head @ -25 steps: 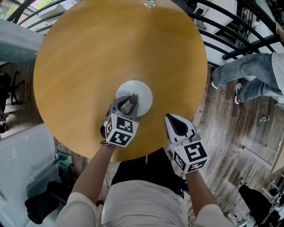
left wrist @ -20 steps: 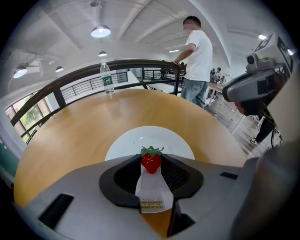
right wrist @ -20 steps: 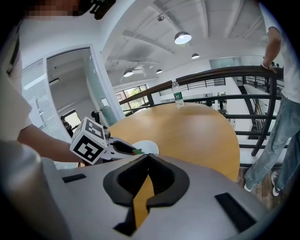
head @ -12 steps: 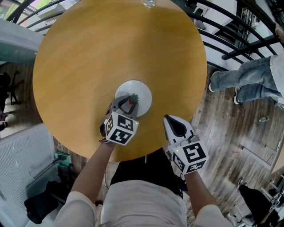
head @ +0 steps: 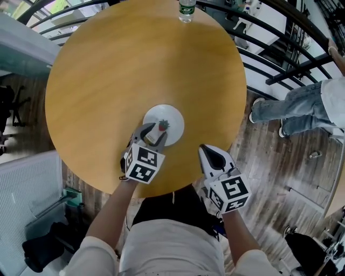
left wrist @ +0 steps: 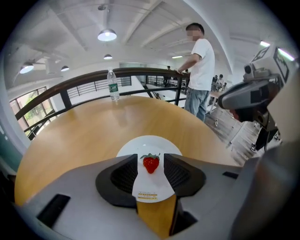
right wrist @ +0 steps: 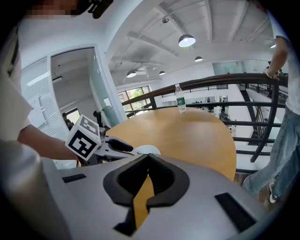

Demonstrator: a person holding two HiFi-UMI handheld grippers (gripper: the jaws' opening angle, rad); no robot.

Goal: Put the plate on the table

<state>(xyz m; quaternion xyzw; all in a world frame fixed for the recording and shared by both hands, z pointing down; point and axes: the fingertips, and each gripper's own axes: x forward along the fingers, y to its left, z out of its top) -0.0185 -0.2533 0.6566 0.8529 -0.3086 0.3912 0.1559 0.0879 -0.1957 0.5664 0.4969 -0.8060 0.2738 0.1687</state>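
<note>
A white plate (head: 163, 125) with a strawberry picture (left wrist: 150, 163) lies flat on the round wooden table (head: 108, 81), toward its near side. My left gripper (head: 152, 138) is at the plate's near rim. Its jaws are opening, with the rim (left wrist: 149, 145) showing in the gap between them and the pads not pressing on it. My right gripper (head: 214, 156) hovers at the table's near edge, to the right of the plate, shut and holding nothing. In the right gripper view the left gripper (right wrist: 110, 146) and the plate (right wrist: 149, 150) show beyond the shut jaws.
A water bottle (head: 186, 9) stands at the table's far edge. A black railing (head: 280, 59) curves round the far and right sides. A person in jeans (head: 302, 108) stands by it on the wooden floor. A white slatted panel (head: 27, 188) is at the near left.
The left gripper's jaws have widened and it has drawn back a little toward me, uncovering the strawberry picture. The head view has tilted, bringing the bottle into sight. The right gripper has barely moved.
</note>
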